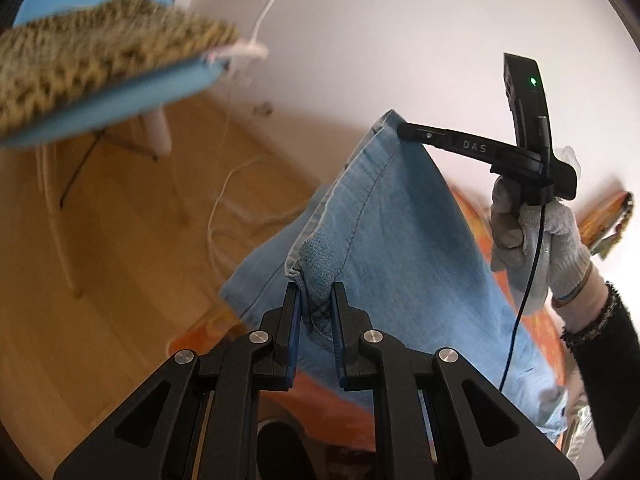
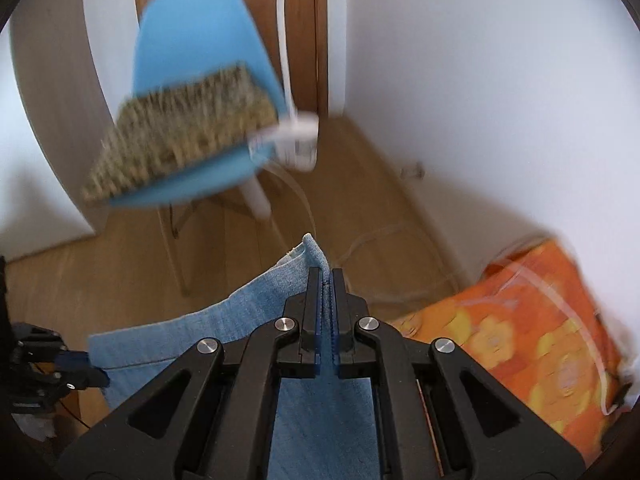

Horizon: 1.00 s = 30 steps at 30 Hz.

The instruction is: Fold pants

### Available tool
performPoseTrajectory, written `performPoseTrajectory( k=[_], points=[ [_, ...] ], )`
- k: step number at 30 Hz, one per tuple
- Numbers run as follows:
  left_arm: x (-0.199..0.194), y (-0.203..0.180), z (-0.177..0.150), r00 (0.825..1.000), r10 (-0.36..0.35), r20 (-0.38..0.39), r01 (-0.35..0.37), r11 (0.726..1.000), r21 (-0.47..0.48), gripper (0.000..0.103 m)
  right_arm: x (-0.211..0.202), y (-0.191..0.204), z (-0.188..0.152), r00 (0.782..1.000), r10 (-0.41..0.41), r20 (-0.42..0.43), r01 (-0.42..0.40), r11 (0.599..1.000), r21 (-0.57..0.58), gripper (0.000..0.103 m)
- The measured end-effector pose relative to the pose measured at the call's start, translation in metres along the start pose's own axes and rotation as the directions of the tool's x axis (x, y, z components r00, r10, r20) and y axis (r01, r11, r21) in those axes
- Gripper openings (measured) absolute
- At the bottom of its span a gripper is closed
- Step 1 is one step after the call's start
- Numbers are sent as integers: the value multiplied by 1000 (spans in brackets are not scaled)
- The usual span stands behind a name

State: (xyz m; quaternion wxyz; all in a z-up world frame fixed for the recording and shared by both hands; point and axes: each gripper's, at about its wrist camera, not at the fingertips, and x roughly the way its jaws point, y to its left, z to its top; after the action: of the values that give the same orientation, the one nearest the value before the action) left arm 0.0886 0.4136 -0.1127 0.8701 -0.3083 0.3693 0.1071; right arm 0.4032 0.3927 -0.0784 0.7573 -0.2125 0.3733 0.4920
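Light blue denim pants [image 1: 396, 236] hang in the air between my two grippers, above an orange flowered bed cover [image 2: 532, 344]. My left gripper [image 1: 316, 292] is shut on a bunched edge of the pants. My right gripper [image 2: 327, 280] is shut on another edge of the pants [image 2: 256, 312]. In the left wrist view the right gripper [image 1: 404, 130] is up and to the right, held by a gloved hand [image 1: 532, 232]. In the right wrist view the left gripper [image 2: 94, 376] shows at the far left, clamped on the cloth.
A blue chair [image 2: 200, 68] with a shaggy tan cushion [image 2: 184, 132] stands on the wooden floor [image 1: 120, 260] ahead. White cables [image 1: 228, 200] trail on the floor by the white wall [image 2: 480, 80]. A wooden door [image 2: 304, 20] is behind the chair.
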Motion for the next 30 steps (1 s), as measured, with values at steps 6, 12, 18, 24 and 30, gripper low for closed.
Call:
performPoseTrajectory(
  k=[6, 12, 18, 24, 30],
  points=[
    [36, 14, -5, 998, 35, -53, -35, 999, -6, 13, 73, -10, -23, 993, -8, -115, 11, 1000, 27, 3],
    [37, 0, -10, 997, 75, -31, -73, 995, 62, 13, 102, -17, -33, 986, -11, -165, 16, 999, 27, 3],
    [29, -10, -15, 992, 123, 30, -125, 987, 98, 14, 118, -20, -37, 983, -7, -183, 17, 998, 54, 3],
    [19, 8, -10, 973, 219, 68, -222, 974, 38, 17, 124, -19, -38, 980, -27, -196, 38, 998, 55, 4],
    [9, 27, -7, 974, 219, 56, -219, 976, -4, 17, 119, -21, -34, 976, -40, -212, 55, 996, 65, 12]
  ],
)
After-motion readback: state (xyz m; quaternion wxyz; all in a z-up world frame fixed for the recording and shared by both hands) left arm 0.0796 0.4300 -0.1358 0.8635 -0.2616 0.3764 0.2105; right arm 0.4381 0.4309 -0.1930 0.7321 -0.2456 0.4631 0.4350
